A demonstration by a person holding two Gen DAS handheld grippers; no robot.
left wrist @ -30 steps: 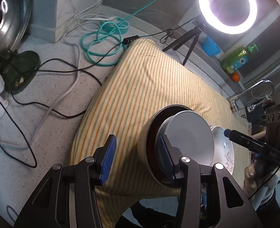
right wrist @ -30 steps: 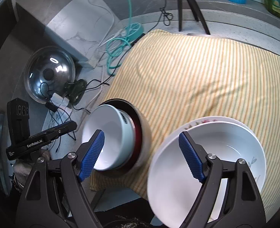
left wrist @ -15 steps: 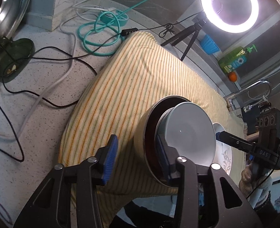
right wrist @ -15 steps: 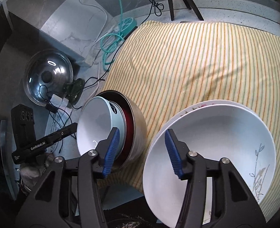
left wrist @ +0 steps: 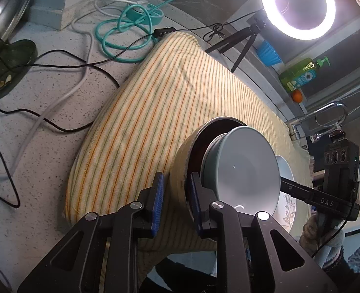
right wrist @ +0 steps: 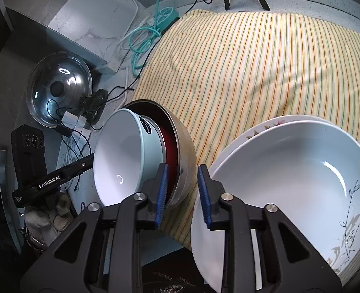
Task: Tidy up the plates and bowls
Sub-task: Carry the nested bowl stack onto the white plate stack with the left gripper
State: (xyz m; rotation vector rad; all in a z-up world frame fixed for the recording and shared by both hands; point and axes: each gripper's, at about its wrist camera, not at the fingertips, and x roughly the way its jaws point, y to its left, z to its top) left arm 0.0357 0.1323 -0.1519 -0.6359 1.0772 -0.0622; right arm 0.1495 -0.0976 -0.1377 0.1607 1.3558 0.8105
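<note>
Both sets of jaws are closing on the steel bowl (left wrist: 180, 178) — left gripper (left wrist: 176, 200) at its 9 o'clock wall, right gripper (right wrist: 183, 193) at 3 — pale bowl (right wrist: 121, 161) nested inside, on the striped cloth (right wrist: 253, 73).

A cloth (right wrist: 265, 73) striped in yellow, orange and green is seen spread over a grey speckled table (left wrist: 45, 92). A silver metal bowl (right wrist: 183, 146) with a dark red inside is shown, and a pale blue-grey bowl (right wrist: 121, 161) with a white inside is nested in it. A white bowl (right wrist: 289, 171) is marked with a grey leaf pattern; the plate (right wrist: 260, 128) under it is edged with pink flowers. Both black tongs, left (left wrist: 175, 202) and right (right wrist: 182, 193), are fitted with blue ribbed pads. A teal cable (left wrist: 121, 39), a green bottle (left wrist: 299, 73) and a white glowing ring light (left wrist: 299, 5) are also seen.
</note>
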